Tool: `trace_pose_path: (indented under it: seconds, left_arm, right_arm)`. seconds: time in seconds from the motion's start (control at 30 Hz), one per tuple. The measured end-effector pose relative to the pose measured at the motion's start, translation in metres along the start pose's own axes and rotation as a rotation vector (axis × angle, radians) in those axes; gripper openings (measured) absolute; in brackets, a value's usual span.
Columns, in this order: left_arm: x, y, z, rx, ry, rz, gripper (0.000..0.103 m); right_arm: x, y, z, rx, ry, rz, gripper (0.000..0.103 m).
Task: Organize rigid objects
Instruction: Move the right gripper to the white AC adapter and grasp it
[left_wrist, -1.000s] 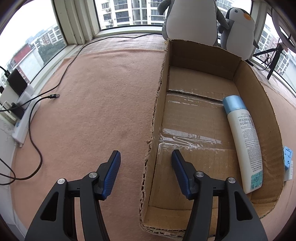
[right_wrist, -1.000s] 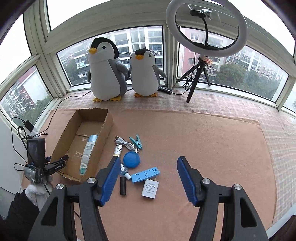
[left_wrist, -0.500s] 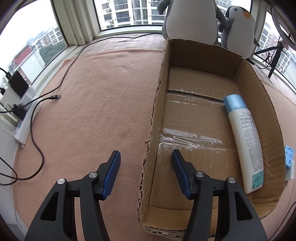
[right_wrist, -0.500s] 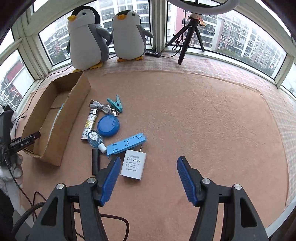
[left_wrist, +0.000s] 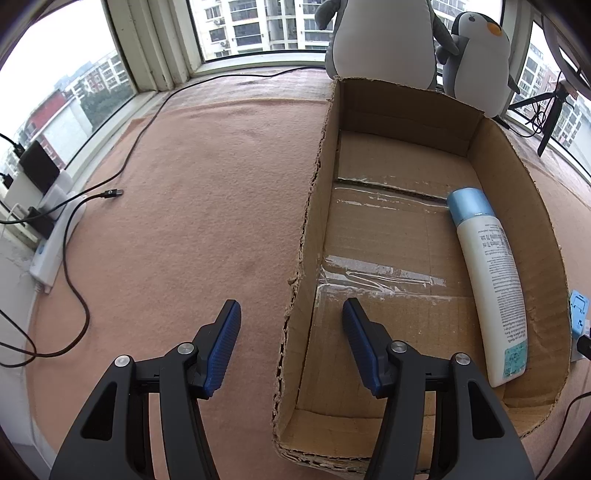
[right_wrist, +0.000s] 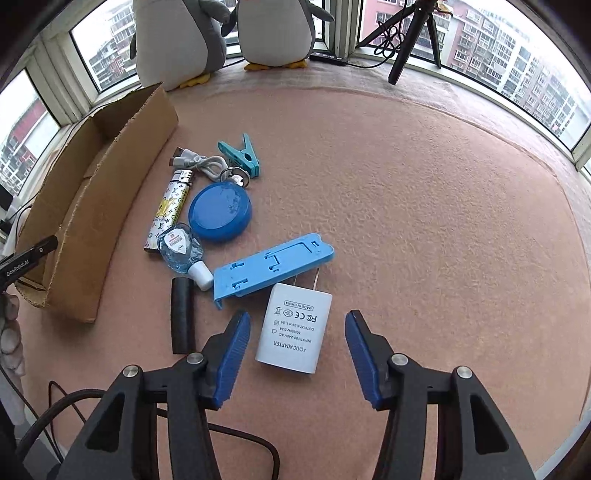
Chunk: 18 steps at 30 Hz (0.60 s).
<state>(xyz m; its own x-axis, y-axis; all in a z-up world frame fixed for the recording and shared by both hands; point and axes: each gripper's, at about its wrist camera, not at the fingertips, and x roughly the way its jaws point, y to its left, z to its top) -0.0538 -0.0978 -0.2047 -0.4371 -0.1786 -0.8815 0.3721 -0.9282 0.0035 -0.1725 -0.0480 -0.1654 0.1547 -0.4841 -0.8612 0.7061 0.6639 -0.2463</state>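
Observation:
My right gripper (right_wrist: 297, 325) is open, its jaws standing on either side of a white AC adapter (right_wrist: 293, 328) lying flat on the carpet. Beyond it lie a blue folding stand (right_wrist: 273, 271), a black cylinder (right_wrist: 181, 315), a small clear bottle (right_wrist: 181, 251), a blue round case (right_wrist: 220, 212), a patterned lighter (right_wrist: 168, 210), a white cable (right_wrist: 199, 162) and a teal clip (right_wrist: 242, 153). My left gripper (left_wrist: 291, 323) is open and empty, straddling the left wall of the cardboard box (left_wrist: 314, 206). A white bottle with a blue cap (left_wrist: 487, 277) lies inside the box.
Two plush penguins (right_wrist: 229, 33) stand by the window behind the box (right_wrist: 92, 206). A tripod (right_wrist: 413, 33) stands at the back right. A power strip (left_wrist: 55, 236) and black cables (left_wrist: 74, 280) lie left of the box. A black cable (right_wrist: 236, 435) runs under my right gripper.
My right gripper has come down and forward over the pile, so the white adapter now lies between its jaws. My left gripper has barely moved.

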Motion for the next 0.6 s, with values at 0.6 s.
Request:
trace_pose_path:
  seconds: [0.6]
  left_arm:
    - [-0.001, 0.0, -0.001, -0.008, -0.009, -0.002, 0.058]
  right_arm:
    - [0.017, -0.004, 0.007, 0.003, 0.052, 0.009, 0.032]
